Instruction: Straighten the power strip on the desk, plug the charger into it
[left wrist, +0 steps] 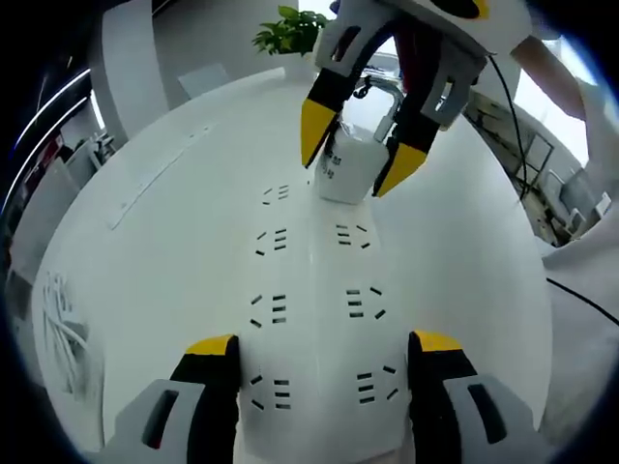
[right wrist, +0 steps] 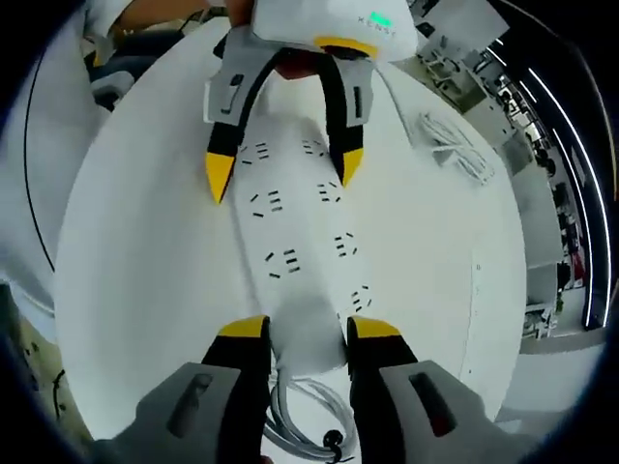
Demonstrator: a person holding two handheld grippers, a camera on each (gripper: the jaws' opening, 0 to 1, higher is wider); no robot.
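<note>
A white power strip (left wrist: 314, 290) with two rows of sockets lies along the white desk (left wrist: 145, 251). My left gripper (left wrist: 324, 343) straddles its near end, jaws spread wide against both sides. Over the strip's far end, my right gripper (left wrist: 358, 153) is shut on the white charger (left wrist: 346, 172), whose base meets the strip's top. In the right gripper view, the charger (right wrist: 308, 343) sits between the right gripper's (right wrist: 308, 329) yellow-tipped fingers, its grey cable (right wrist: 295, 416) hanging below. The left gripper (right wrist: 283, 172) clamps the strip (right wrist: 305, 242) at the top. The charger's prongs are hidden.
A bundle of white cable (left wrist: 63, 329) lies on the desk left of the strip, also seen as the white bundle (right wrist: 455, 145). A potted plant (left wrist: 290, 29) stands beyond the desk's far edge. A black cable (left wrist: 580, 300) trails at the right.
</note>
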